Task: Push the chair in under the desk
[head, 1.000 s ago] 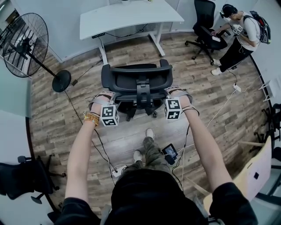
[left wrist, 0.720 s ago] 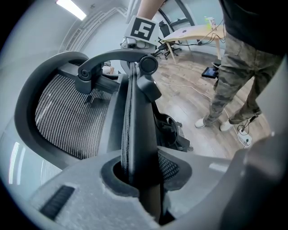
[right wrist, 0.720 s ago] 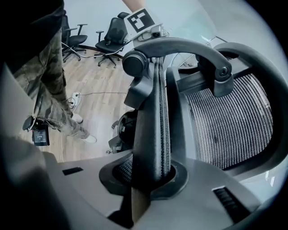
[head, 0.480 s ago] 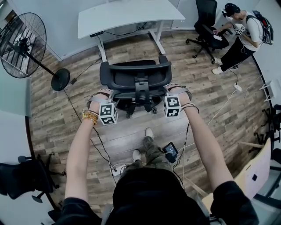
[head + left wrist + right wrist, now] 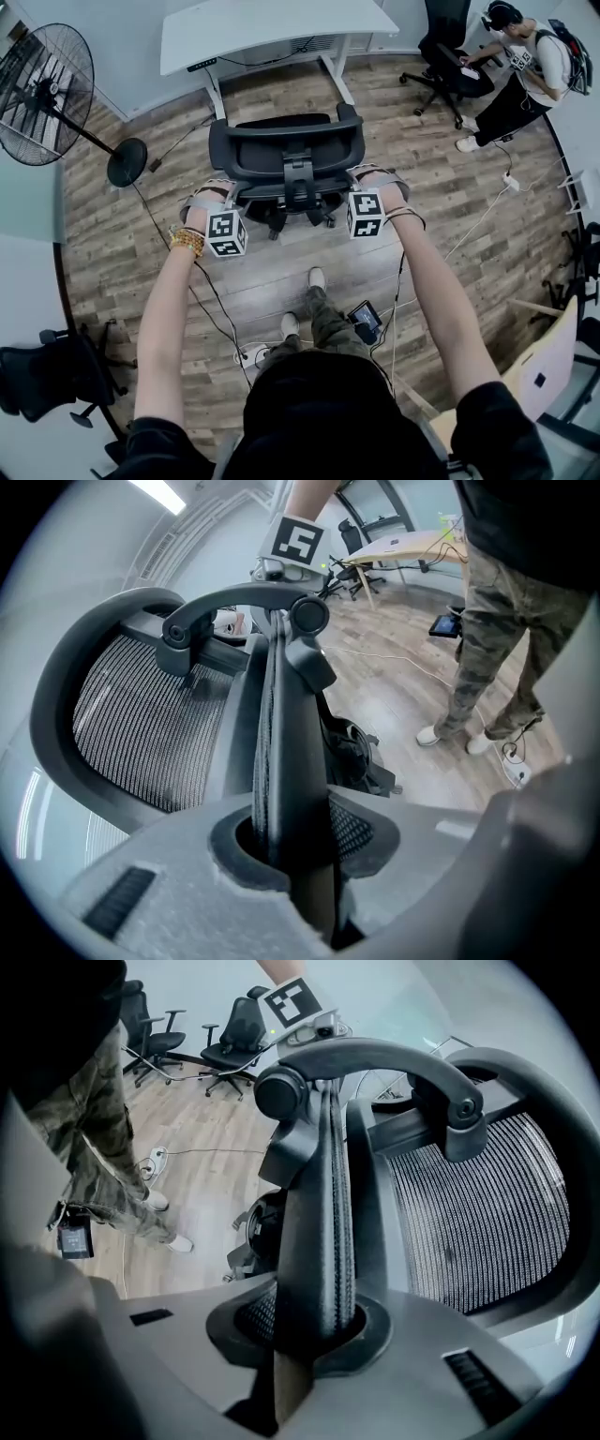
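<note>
The black mesh office chair [image 5: 286, 150] stands on the wood floor just in front of the white desk [image 5: 272, 23], its back toward me. My left gripper [image 5: 228, 195] is shut on the left edge of the backrest, and my right gripper [image 5: 356, 184] is shut on the right edge. In the left gripper view the padded backrest rim [image 5: 286, 742] runs upright between the jaws of the left gripper [image 5: 291, 846]. The right gripper view shows the same rim [image 5: 323, 1213] clamped in the right gripper [image 5: 314, 1326]. The chair's seat is hidden behind its back.
A standing fan [image 5: 47, 94] is at the left. A person [image 5: 525, 66] bends over another black chair [image 5: 450, 47] at the top right. Cables and a power strip [image 5: 253, 354] lie by my feet; a black chair [image 5: 47, 375] stands at the lower left.
The chair has rolled forward toward the desk, and both grippers have moved forward with it, still clamped on the backrest edges.
</note>
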{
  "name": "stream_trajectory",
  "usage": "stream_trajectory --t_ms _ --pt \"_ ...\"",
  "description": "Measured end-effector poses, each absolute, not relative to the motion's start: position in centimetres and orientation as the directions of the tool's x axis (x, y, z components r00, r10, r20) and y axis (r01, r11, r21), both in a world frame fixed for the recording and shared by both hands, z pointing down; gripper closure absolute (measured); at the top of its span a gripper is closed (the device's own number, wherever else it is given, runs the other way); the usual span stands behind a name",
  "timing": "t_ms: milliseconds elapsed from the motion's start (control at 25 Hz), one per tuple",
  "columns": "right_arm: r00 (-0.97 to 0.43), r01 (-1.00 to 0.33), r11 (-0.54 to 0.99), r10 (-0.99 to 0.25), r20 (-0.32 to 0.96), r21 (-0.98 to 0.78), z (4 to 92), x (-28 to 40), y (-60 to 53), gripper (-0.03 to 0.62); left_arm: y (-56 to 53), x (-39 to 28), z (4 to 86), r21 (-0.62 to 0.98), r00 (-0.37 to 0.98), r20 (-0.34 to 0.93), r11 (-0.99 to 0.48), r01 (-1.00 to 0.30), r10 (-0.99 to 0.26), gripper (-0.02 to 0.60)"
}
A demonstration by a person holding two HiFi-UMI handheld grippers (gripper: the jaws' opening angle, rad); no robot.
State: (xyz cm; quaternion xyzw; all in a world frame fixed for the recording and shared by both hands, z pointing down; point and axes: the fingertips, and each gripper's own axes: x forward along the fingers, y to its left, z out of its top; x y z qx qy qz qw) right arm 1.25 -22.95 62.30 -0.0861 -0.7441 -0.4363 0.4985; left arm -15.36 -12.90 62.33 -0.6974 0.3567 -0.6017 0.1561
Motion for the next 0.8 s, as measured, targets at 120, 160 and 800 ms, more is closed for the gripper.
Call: stream_trajectory --t_ms 120,160,800 --pt "-0.492 0.568 0.6 -0.301 0.817 0.563 61.9 0.8 -24.5 0.536 -14.4 -15.7 61.9 -0.639 0.02 0.734 -0.701 -0.317 -0.679 0.491" --pt "-0.492 0.57 0.599 -0.299 0.817 0.562 61.8 0.7 -25.0 0.537 -14.8 -15.8 61.9 -0.637 0.02 0.736 -0.702 -0.318 -0.677 0.491" --pt "-0.513 0.598 0.564 -0.276 0.813 0.569 61.8 -1.7 -30.9 0.537 -20.0 -17.7 62.2 -0.609 -0.012 0.759 -0.703 -0.366 -0.651 0.491"
